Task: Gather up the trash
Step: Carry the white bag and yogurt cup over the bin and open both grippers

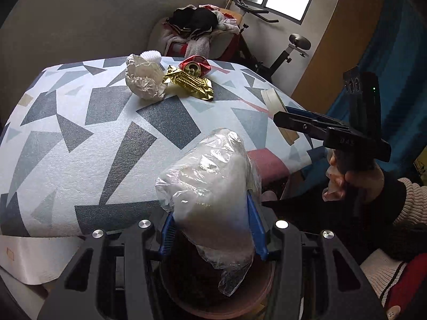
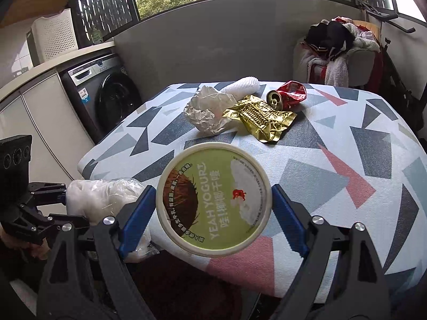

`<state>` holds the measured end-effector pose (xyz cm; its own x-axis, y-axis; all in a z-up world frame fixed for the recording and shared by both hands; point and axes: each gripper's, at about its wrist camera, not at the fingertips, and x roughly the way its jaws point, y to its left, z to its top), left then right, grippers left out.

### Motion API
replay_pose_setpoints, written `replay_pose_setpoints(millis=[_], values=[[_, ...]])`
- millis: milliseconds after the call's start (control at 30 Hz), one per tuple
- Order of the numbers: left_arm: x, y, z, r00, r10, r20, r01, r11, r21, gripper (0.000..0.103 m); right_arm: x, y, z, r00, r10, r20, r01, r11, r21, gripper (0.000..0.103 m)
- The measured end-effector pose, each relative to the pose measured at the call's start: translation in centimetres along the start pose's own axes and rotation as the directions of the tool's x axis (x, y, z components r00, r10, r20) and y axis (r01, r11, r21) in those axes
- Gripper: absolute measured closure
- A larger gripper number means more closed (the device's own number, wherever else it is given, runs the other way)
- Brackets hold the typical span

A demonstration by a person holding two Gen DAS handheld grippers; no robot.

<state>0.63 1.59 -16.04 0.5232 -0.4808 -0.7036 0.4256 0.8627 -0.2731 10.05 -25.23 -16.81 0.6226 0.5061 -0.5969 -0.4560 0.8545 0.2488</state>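
My left gripper is shut on a clear plastic bag stuffed with white material, held over a brown bin below the table edge. My right gripper is shut on a green yogurt lid, held by its rim above the table's near edge. The right gripper also shows in the left wrist view, with the lid edge-on. On the far side of the table lie a crumpled white wrapper, a gold foil packet and a crushed red can.
The table has a cloth with grey, blue and pink shapes. A white ribbed cup lies behind the wrapper. A washing machine stands at the left. A chair piled with clothes and an exercise bike stand beyond the table.
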Motion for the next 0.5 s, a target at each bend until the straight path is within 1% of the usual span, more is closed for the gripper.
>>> replay_pose_setpoints(millis=[133, 267, 367, 400, 433, 500], values=[[0.0, -0.4, -2.0, 1.000, -0.021, -0.007, 0.021, 1.000, -0.017, 0.056, -0.4, 0.6, -1.3, 1.000, 0.003, -0.010, -0.003, 1.000, -0.007, 0.018], [0.8, -0.9, -3.3, 0.999, -0.035, -0.035, 0.035, 0.999, -0.010, 0.054, -0.5, 0.8, -2.5, 1.000, 0.006, -0.026, -0.006, 1.000, -0.002, 0.018], [1.5, -0.7, -3.7, 0.997, -0.069, -0.037, 0.068, 0.997, -0.030, 0.047, -0.4, 0.9, -3.1, 0.999, 0.005, -0.039, -0.005, 1.000, 0.002, 0.018], [1.5, -0.6, -3.6, 0.996, -0.080, -0.031, 0.079, 0.996, -0.040, 0.041, -0.4, 0.9, -3.3, 0.999, 0.005, -0.044, -0.005, 1.000, 0.003, 0.018], [1.4, -0.4, -3.5, 0.997, -0.077, -0.021, 0.076, 0.996, -0.046, 0.037, -0.4, 0.9, -3.5, 0.999, 0.005, -0.048, -0.005, 1.000, 0.002, 0.018], [1.1, -0.2, -3.2, 0.998, -0.063, -0.005, 0.063, 0.997, -0.047, 0.036, -0.4, 1.2, -3.9, 0.998, 0.003, -0.058, -0.004, 1.000, -0.006, 0.018]])
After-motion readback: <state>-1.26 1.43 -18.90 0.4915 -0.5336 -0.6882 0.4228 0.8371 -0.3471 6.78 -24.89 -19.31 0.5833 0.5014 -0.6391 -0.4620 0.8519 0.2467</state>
